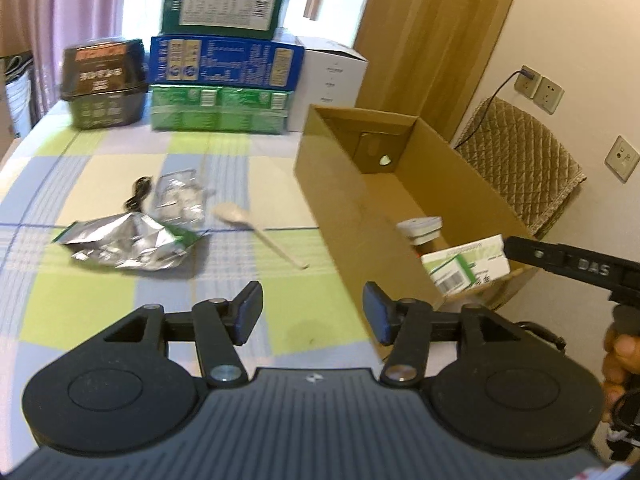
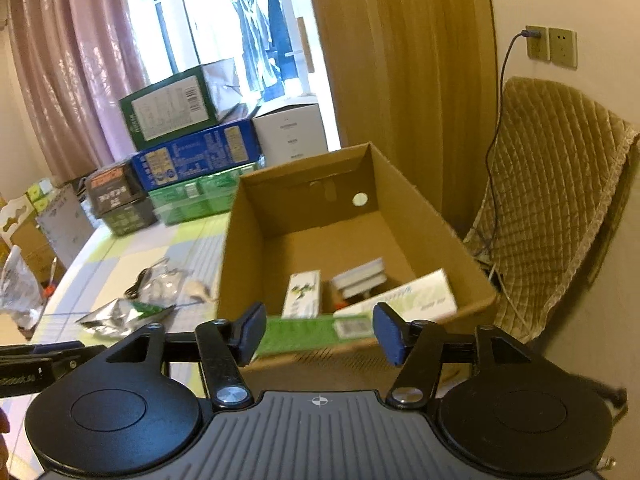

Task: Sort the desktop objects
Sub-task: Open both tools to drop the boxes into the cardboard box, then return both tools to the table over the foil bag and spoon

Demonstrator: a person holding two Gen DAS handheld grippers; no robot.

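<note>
My left gripper point(image 1: 314, 314) is open and empty above the checked tablecloth point(image 1: 100, 312), beside the near left wall of the open cardboard box point(image 1: 344, 216). On the cloth lie a crumpled foil packet point(image 1: 128, 244), a clear plastic bag point(image 1: 178, 200), a black cable point(image 1: 140, 192) and a wooden spoon point(image 1: 256, 228). My right gripper point(image 2: 318, 336) is open at the cardboard box's point(image 2: 420, 208) near rim. A blurred green-and-white carton point(image 2: 400, 296) tilts just beyond its pads point(image 2: 386, 336). Inside lie a small white carton point(image 2: 302, 294) and a grey-white object point(image 2: 360, 278).
Stacked cartons point(image 1: 224, 60), a white box point(image 1: 332, 76) and a black container point(image 1: 104, 84) line the table's far edge. A chair with a quilted cover point(image 2: 560, 200) stands right of the cardboard box, under wall sockets point(image 2: 552, 46). A hand point(image 1: 620, 360) shows at the right.
</note>
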